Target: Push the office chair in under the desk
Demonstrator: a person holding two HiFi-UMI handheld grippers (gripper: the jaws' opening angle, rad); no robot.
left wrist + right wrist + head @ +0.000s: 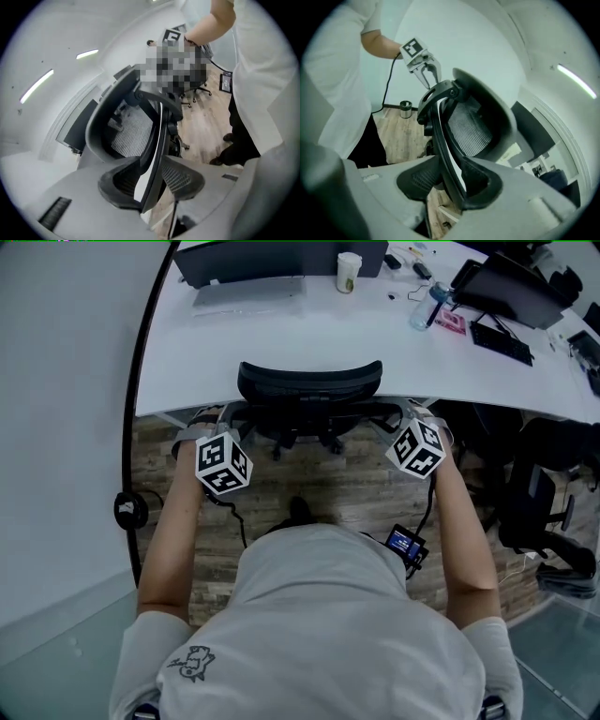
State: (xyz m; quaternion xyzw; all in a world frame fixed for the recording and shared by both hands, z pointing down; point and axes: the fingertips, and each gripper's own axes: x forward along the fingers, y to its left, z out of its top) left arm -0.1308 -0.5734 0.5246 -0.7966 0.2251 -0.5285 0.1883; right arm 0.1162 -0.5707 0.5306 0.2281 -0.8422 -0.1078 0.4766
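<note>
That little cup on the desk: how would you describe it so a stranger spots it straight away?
Start at the long white desk with the black mesh office chair at its near edge. Towards its far edge, before the right end of the dark screen, stands the cream paper cup. Its neighbour, the plastic bottle further right, is clear; the cup is opaque.

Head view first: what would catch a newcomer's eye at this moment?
The black office chair stands out, its back close against the near edge of the white desk. The left gripper and right gripper sit at the back's two sides, each with its jaws apart around the frame. A paper cup and a bottle stand at the desk's far side.
</note>
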